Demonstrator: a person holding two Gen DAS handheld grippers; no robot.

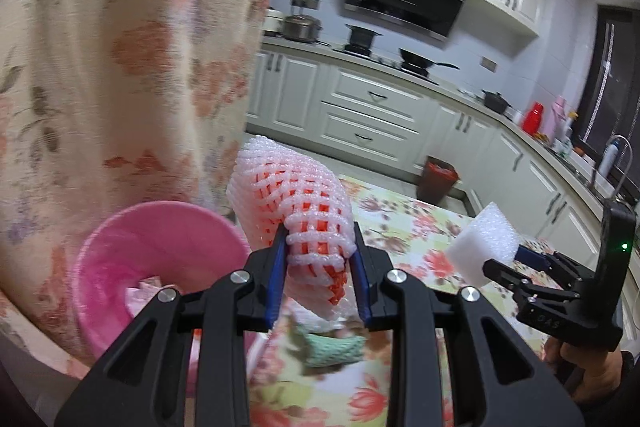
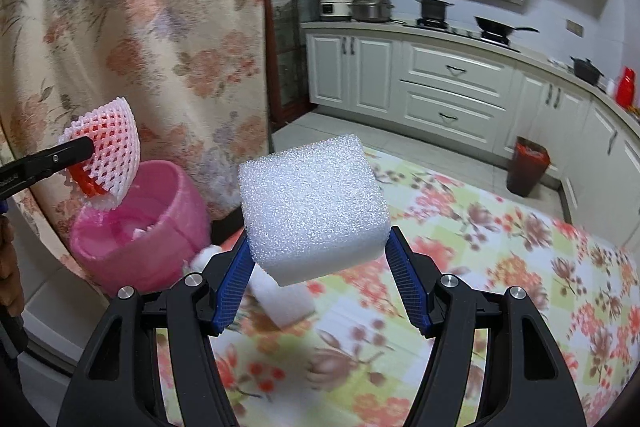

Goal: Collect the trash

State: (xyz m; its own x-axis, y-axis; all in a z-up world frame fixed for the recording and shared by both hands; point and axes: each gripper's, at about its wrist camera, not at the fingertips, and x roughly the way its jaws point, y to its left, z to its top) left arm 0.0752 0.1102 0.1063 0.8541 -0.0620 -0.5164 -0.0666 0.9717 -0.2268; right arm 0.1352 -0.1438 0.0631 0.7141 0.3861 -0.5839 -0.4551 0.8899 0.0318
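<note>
My left gripper is shut on a white and red foam fruit net, held above the table just right of the pink bin. In the right wrist view the net hangs over the pink bin. My right gripper is shut on a white foam block, held above the floral tablecloth. The block also shows in the left wrist view. A green foam net and a second white foam piece lie on the table.
A floral curtain hangs behind the bin. Some trash lies inside the bin. A dark waste bin with a red liner stands on the kitchen floor by the white cabinets.
</note>
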